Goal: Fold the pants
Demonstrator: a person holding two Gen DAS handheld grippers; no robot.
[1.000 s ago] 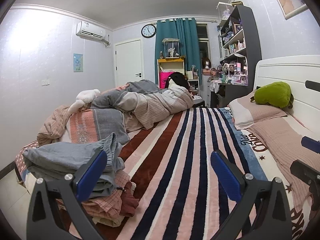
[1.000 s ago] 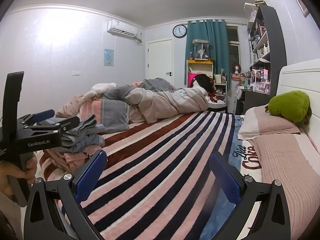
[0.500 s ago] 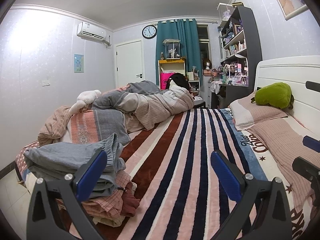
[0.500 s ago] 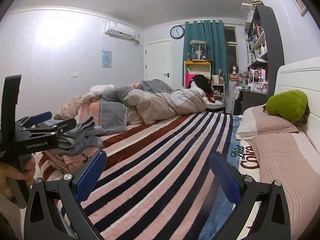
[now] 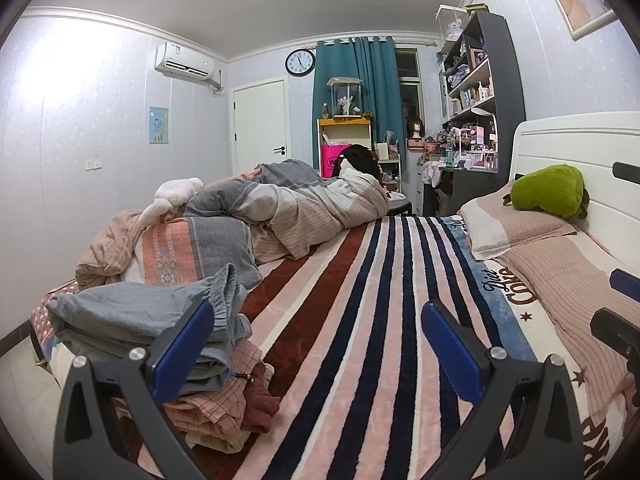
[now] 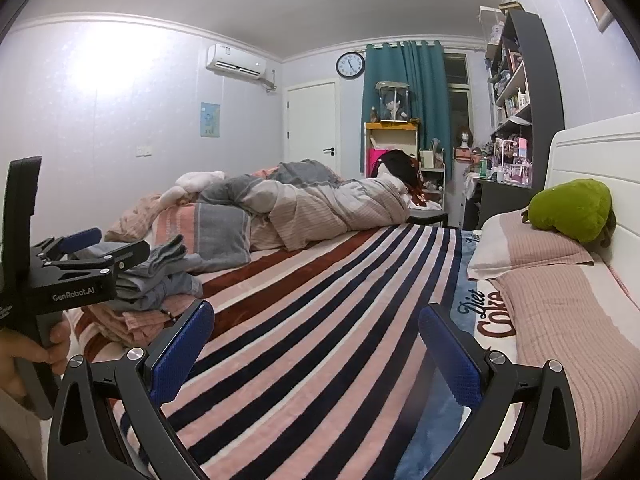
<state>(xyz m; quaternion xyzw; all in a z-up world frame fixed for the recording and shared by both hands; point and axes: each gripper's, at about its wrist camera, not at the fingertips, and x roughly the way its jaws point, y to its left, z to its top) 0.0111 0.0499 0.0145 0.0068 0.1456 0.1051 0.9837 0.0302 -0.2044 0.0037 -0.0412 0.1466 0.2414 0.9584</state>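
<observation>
Grey-blue pants point(image 5: 132, 316) lie folded on top of a stack of pink checked and dark red clothes point(image 5: 224, 408) at the bed's left edge; the stack also shows in the right wrist view point(image 6: 160, 280). My left gripper point(image 5: 316, 344) is open and empty, its left finger just in front of the stack. My right gripper point(image 6: 316, 344) is open and empty over the striped blanket point(image 6: 320, 320). The left gripper shows from the side in the right wrist view point(image 6: 72, 264), next to the stack.
A rumpled duvet and pillows point(image 5: 280, 212) are heaped at the bed's far end. A pillow with a green plush toy point(image 5: 548, 190) lies by the white headboard on the right. Shelves and a desk point(image 5: 476, 120) stand beyond.
Both views have shifted only slightly; the right gripper has drifted a little. Both grippers stay open and the clothes have not moved.
</observation>
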